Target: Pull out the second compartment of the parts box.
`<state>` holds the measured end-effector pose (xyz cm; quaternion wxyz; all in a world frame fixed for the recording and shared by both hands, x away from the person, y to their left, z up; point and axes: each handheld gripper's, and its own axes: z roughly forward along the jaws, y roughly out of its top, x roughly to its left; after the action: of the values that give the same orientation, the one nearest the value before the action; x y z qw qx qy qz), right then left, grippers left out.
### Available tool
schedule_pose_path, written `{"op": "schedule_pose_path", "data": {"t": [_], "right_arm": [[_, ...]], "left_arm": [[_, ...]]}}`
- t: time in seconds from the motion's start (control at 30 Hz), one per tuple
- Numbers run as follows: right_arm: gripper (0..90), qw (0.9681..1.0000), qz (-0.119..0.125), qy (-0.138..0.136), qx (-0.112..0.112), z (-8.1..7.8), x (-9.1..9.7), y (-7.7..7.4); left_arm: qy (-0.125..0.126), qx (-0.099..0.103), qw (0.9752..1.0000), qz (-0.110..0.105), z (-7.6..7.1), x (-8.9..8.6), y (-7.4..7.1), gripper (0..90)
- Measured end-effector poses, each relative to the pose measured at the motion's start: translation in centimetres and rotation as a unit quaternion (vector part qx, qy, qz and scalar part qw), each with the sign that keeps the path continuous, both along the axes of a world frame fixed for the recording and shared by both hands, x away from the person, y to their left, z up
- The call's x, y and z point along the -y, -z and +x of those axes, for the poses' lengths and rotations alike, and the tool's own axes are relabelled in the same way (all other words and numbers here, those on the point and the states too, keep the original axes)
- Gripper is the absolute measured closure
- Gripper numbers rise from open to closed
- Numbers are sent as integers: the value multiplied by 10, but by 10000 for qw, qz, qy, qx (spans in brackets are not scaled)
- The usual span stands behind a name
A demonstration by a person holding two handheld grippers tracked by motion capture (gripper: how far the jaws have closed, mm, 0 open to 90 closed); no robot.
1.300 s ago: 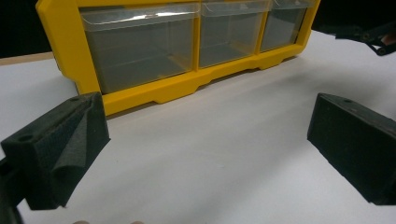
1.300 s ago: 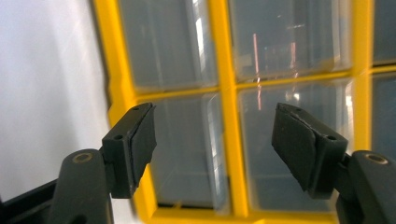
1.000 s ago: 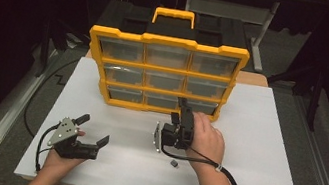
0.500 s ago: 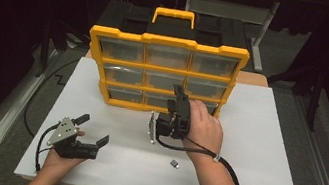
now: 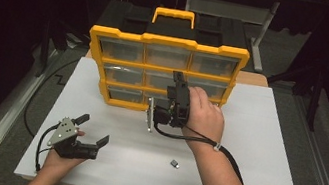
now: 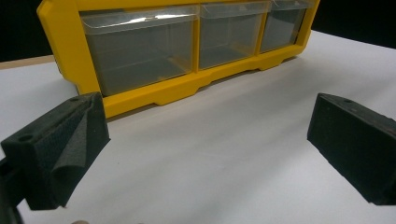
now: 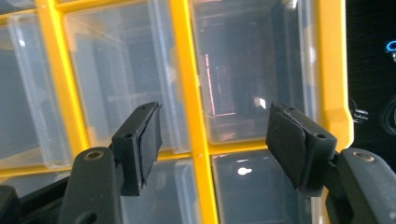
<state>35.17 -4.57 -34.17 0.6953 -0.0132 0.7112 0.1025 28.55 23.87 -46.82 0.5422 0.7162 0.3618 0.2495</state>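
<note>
High view: yellow organizer (image 5: 165, 67) w/ clear drawers stands upright at the far side of the white table (image 5: 253, 153), black carry box w/ yellow handle (image 5: 174, 17) behind it. Right tool (image 5: 178, 80) is up in front of the organizer, tip over the middle row, centre drawer (image 5: 164, 79), hand (image 5: 204, 117) wrapped round its body, cable looping back toward the person. Jaws have just been closing a bit, nothing seen between them. Can't tell from here whether the tip touches the drawer front. Small dark part (image 5: 174, 163) lies on the table, well in front of the organizer, near the right forearm. Left tool (image 5: 94, 130) sits low, in front of the organizer's left corner and well apart from it, jaws spread wide, empty, grey plate on top.

Left tool view: two black pads (image 6: 60, 149) far apart, bare white table between them. Organizer's bottom row ahead, three clear drawers (image 6: 140, 46) in the yellow frame, closed.

Right tool view: close up on the organizer front, view turned. Pads (image 7: 144, 140) parted, nothing gripped, a yellow divider bar (image 7: 189, 93) running between them w/ clear drawer fronts (image 7: 252, 70) either side. Drawers look shut; contents too blurry to tell
</note>
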Motion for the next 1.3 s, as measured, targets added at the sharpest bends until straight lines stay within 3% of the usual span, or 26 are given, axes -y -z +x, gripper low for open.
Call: {"op": "schedule_pose_path", "data": {"t": [0.73,1.3], "right_arm": [[503,9994,-71,97,329,9,-12,-35],[694,9978,-436,274,407,27,-25,-52]], "left_arm": [[21,12,10000,-7,0,1,0,2],[37,6,10000,-13,0,0,-1,2]]}}
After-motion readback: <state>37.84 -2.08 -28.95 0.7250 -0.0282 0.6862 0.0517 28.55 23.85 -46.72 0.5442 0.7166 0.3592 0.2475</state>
